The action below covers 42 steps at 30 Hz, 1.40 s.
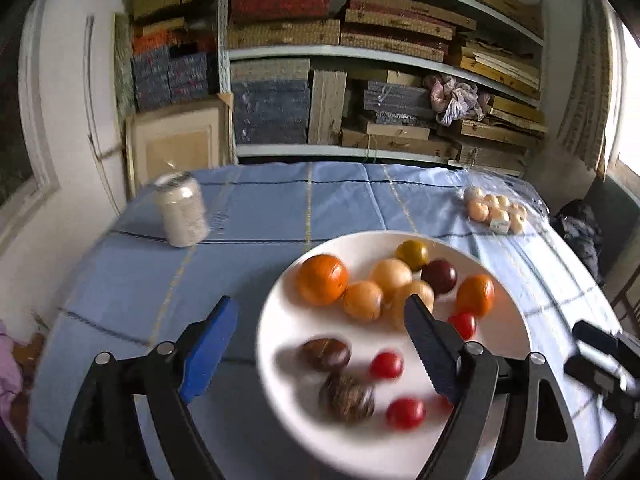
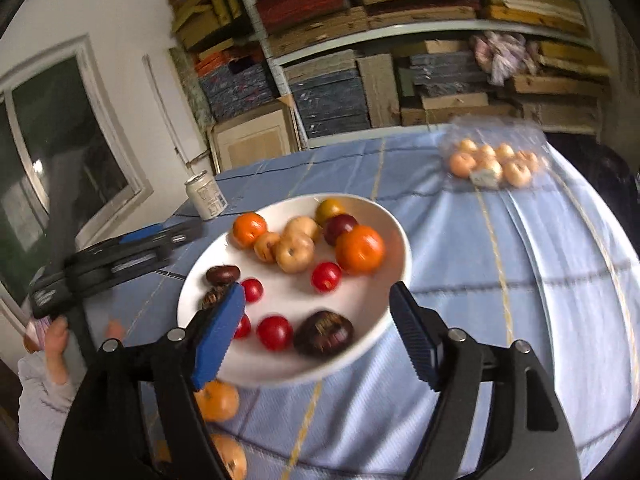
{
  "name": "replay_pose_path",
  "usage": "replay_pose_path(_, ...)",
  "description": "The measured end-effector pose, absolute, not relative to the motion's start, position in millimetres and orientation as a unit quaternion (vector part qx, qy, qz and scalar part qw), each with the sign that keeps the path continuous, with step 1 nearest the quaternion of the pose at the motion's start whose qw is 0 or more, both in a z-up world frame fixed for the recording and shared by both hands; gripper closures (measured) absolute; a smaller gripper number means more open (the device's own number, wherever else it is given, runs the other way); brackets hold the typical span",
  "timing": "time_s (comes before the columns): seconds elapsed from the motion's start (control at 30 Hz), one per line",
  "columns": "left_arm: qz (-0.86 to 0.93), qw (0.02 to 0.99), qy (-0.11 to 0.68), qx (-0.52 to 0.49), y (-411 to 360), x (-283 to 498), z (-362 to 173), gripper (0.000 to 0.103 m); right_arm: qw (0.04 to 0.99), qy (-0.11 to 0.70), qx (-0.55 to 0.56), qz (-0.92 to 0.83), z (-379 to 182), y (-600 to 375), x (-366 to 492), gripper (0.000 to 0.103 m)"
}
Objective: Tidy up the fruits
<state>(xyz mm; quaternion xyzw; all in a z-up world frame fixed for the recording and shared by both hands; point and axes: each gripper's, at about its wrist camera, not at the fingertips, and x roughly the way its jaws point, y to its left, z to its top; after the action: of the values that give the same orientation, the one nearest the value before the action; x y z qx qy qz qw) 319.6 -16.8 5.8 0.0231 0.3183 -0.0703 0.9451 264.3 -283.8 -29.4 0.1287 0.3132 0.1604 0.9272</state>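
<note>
A white plate (image 2: 384,216) of fruit is seen at frame centre on the table (image 2: 520,280). Both hand-held grippers, left (image 1: 320,340) and right (image 2: 316,320), are held wide open and empty. Two oranges (image 2: 218,400) lie off the plate, lower left, nearest the right one.

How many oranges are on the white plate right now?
2: one orange near the plate's far left edge, the other on its right side. None looks hidden, though the frames are blurred.
</note>
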Motion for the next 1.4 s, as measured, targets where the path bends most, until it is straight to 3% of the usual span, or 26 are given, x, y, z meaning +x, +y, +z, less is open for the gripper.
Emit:
replay_pose_path(0.43, -0.037, 0.932, 0.360, 0.015, 28.2, 193.0, -44.1, 0.017, 0.905, 0.350, 0.069, 0.231, -64.8, -245.5, 163.7, 0.029)
replay_pose_path(1.03, -0.043, 0.926, 0.374, 0.008, 31.9, 183.6, -50.9, 0.017, 0.902, 0.363, -0.028, 0.233, -79.2, -194.8, 164.5, 0.030)
replay_pose_path(1.4, -0.060, 0.925, 0.376, 0.015, 23.4, 180.1, -49.4, 0.017, 0.880, 0.398, -0.008, 0.259, -88.4, -189.1, 181.4, 0.042)
